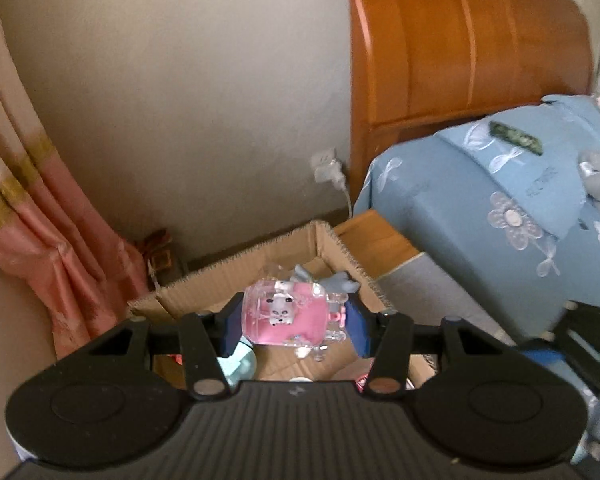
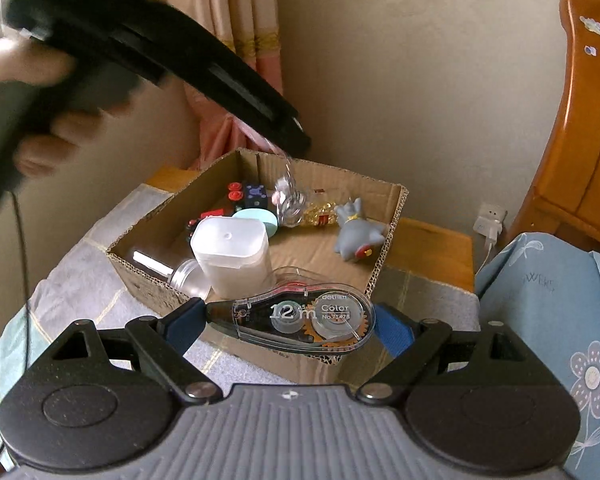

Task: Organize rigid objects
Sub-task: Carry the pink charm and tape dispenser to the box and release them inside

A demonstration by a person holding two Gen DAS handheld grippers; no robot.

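Two claws are busy, and each one pinches a thing. Left claw point(image 1: 294, 322) squeezes a clear pink toy case point(image 1: 288, 314) and holds it up over the cardboard box point(image 2: 384, 240). Right claw point(image 2: 288, 320) grips a clear tape roller point(image 2: 300, 320) end to end, near the front edge of the box but not inside it. Lots of things sit in the box: a white tub point(image 2: 232, 256), a grey toy point(image 2: 356, 232), dice point(image 2: 254, 196) and a small jar point(image 2: 188, 276). The box stands on a worktop with a cloth point(image 2: 80, 272), beside a bed with a blue cover point(image 2: 548, 300). I think most is tidy; these two things still need dropping in.
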